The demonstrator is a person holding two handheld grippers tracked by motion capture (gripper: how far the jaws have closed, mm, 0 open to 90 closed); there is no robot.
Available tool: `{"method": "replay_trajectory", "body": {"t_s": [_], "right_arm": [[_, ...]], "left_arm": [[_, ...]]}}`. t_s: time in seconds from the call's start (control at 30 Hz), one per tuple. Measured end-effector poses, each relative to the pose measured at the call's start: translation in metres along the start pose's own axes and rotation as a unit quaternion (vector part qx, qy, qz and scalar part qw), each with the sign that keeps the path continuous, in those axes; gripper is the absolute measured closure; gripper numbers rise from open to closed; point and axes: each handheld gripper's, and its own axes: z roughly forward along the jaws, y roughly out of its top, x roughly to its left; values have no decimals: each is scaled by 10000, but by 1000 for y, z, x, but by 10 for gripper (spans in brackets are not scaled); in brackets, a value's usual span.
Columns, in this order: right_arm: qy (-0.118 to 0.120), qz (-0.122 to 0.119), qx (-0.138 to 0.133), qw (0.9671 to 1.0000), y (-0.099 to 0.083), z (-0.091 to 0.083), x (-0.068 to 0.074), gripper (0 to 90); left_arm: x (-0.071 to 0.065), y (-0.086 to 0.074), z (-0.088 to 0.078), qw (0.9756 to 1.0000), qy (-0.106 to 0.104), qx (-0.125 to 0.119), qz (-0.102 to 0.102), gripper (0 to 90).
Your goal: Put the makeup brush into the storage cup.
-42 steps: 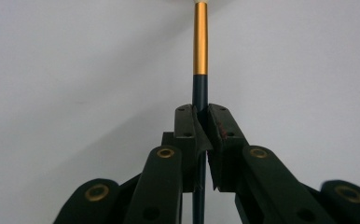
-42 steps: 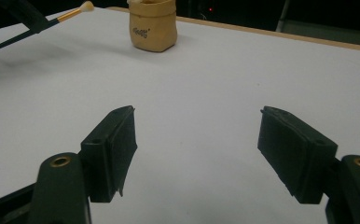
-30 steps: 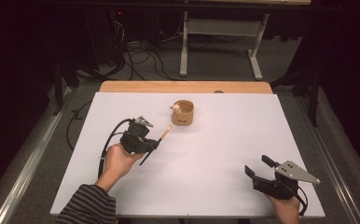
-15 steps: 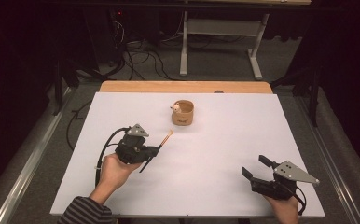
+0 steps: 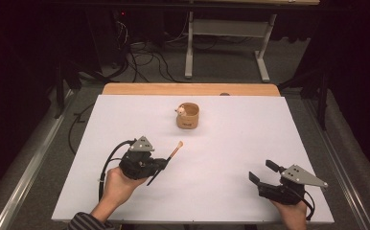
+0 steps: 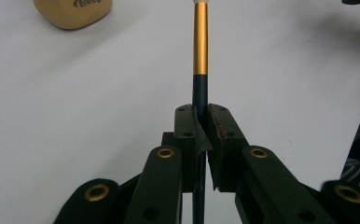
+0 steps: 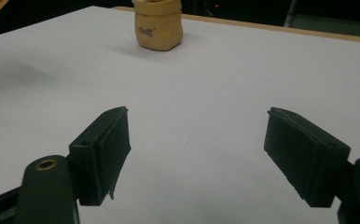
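Left claw (image 5: 160, 166) clenched on a brush (image 5: 172, 153), whose long axis runs up and away from the jaws, tip aimed toward the cup (image 5: 188, 116) farther up the bench (image 5: 231, 143). Right claw (image 5: 264, 172) released, well apart.

So the little pot (image 5: 188, 116) sits toward the back middle of the bench (image 5: 231, 143). Left tongs (image 5: 160, 165) are front-left with a brush (image 5: 174, 151) pointing at the pot; right tongs (image 5: 261, 171) are front-right, well apart.
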Motion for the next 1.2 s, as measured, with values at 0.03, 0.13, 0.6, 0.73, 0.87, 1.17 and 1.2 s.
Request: {"method": "replay_trajectory", "body": {"t_s": [0.03, 0.13, 0.6, 0.73, 0.87, 1.17, 1.2], "right_arm": [[61, 5, 39, 10000, 0, 0, 0, 245], [139, -24, 82, 9999, 1, 1, 1, 253], [300, 96, 154, 9994, 8, -7, 3, 273], [524, 194, 163, 9983, 12, -8, 7, 278], [938, 200, 209, 9952, 16, -7, 18, 347], [1339, -92, 319, 9904, 22, 3, 46, 387], [1372, -119, 315, 9900, 23, 4, 48, 393]], "left_arm": [[-1, 0, 0, 10000, -8, -13, 11, 831], [-5, -1, -2, 10000, -55, -71, 38, 831], [-24, -5, 1, 9988, -268, -265, 314, 831], [-27, -7, 2, 9984, -308, -308, 348, 831], [-32, -7, 4, 9978, -377, -332, 428, 831], [-41, -7, 7, 9966, -489, -343, 572, 831], [-43, -6, 8, 9964, -502, -347, 595, 831]]}}
